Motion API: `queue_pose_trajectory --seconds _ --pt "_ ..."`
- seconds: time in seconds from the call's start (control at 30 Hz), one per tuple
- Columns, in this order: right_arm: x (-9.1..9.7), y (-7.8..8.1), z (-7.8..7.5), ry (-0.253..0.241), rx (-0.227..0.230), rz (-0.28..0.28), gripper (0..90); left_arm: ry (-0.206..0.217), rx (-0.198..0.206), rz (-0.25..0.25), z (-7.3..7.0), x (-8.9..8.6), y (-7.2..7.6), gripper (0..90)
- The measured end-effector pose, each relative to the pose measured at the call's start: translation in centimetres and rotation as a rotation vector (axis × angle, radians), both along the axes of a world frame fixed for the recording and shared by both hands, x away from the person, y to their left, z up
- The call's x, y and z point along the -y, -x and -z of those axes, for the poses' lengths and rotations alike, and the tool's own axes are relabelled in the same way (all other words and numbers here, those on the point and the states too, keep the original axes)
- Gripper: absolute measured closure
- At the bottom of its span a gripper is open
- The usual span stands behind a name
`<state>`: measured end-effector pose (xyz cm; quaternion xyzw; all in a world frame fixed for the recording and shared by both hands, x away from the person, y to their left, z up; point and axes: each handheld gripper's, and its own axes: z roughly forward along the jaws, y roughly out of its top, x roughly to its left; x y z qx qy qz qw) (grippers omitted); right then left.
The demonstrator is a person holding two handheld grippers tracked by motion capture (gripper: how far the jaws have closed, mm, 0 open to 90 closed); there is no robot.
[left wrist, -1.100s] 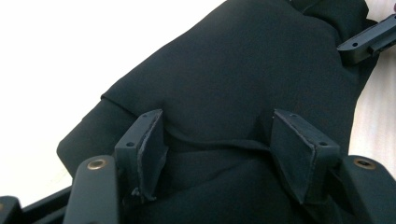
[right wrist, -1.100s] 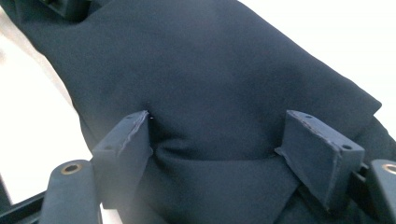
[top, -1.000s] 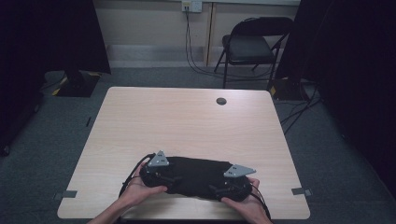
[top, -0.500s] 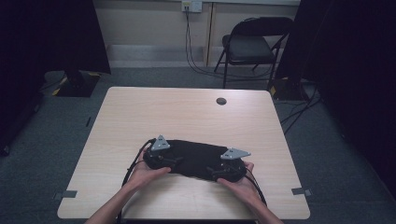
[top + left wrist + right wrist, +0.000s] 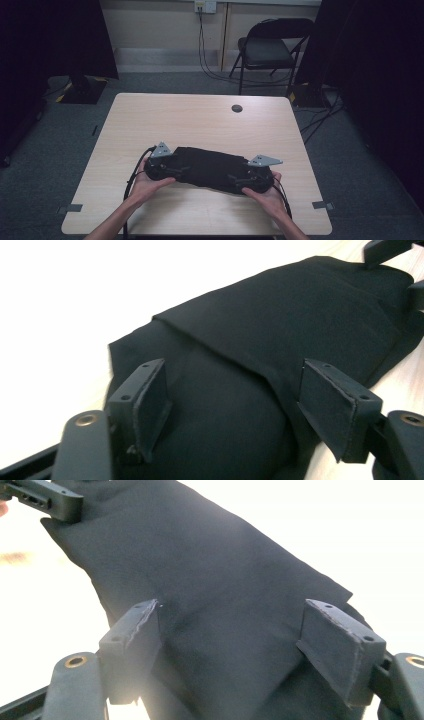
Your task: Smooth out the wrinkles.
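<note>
I am working two tools over a pale wooden counter [image 5: 200, 120], and between them lies a folded black cloth garment [image 5: 210, 169], a long, low bundle near my edge of the counter. Its long axis runs straight from my left hand-held gripper [image 5: 167, 167] to my right hand-held gripper [image 5: 250, 179], so each tool faces one short end of the bundle and points inward along it toward the other. In the left gripper view the cloth [image 5: 260, 365] lies directly ahead of and beneath the left tool [image 5: 235, 400], whose jaws stand wide apart on either side of a fold edge, pads clear of the fabric; those jaws have just been opening, with cloth between them but not pinched. In the right gripper view the cloth [image 5: 210, 595] likewise stretches forward from the right tool [image 5: 235, 640], whose jaws are also spread wide with the pads off the fabric, gripping nothing. Neither hand is nearer; each sits at its own end. I judge the coming move turns on this end-to-end alignment. Compared with a second ago, both hands and the bundle sit farther from my edge of the counter, and the cloth looks flatter and released.
</note>
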<state>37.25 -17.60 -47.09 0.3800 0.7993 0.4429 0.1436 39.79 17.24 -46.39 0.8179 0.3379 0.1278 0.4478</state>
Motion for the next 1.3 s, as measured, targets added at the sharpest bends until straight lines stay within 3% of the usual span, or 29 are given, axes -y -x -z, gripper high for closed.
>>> queue_pose_trajectory --seconds 0.3,0.5,0.6,0.63,0.67,0.77,0.83,0.87,0.9,1.0,1.03,1.07,1.17,1.3 --pt "3.5 1.0 -1.5 -0.047 0.033 0.084 23.3 0.031 0.008 -0.060 -1.1 -4.0 1.5 27.1" --pt "6.5 1.2 -1.8 -0.064 0.032 0.157 22.7 -0.028 -0.027 -0.107 -0.5 -7.0 2.0 27.0" --pt "9.1 1.3 -1.3 -0.026 0.017 0.216 22.3 -0.048 -0.050 -0.143 0.0 -8.4 1.8 26.7" --pt "9.6 1.3 -1.0 -0.017 0.002 0.228 22.2 -0.053 -0.069 -0.180 0.5 -9.4 1.7 26.7" --pt "9.6 1.3 -1.0 -0.017 0.002 0.228 22.2 -0.053 -0.069 -0.180 0.5 -9.4 1.7 26.7" --pt "11.0 1.3 0.2 0.013 -0.034 0.270 21.6 -0.124 -0.100 -0.221 1.7 -10.4 1.7 26.8" --pt "12.1 0.9 1.3 0.075 -0.058 0.313 21.0 -0.162 -0.116 -0.235 2.4 -10.9 1.8 26.9" --pt "12.1 0.9 1.3 0.075 -0.058 0.313 21.0 -0.162 -0.116 -0.235 2.4 -10.9 1.8 27.0" --pt "12.6 0.6 1.8 0.089 -0.072 0.337 20.1 -0.181 -0.091 -0.259 2.7 -11.0 2.0 26.4" --pt "12.9 0.5 2.8 0.119 -0.109 0.351 19.6 -0.189 -0.107 -0.255 3.2 -11.1 2.0 25.1" --pt "12.8 0.6 2.9 0.133 -0.101 0.352 19.3 -0.194 -0.078 -0.248 3.5 -11.1 2.1 22.8" --pt "12.8 0.6 2.9 0.133 -0.101 0.352 19.3 -0.194 -0.078 -0.248 3.5 -11.1 2.1 21.7" --pt "12.2 0.9 3.4 0.168 -0.047 0.356 17.0 -0.151 -0.040 -0.261 4.2 -11.3 2.3 17.3" --pt "12.2 0.9 3.4 0.168 -0.048 0.364 17.0 -0.151 -0.040 -0.271 4.2 -11.2 2.3 17.1"
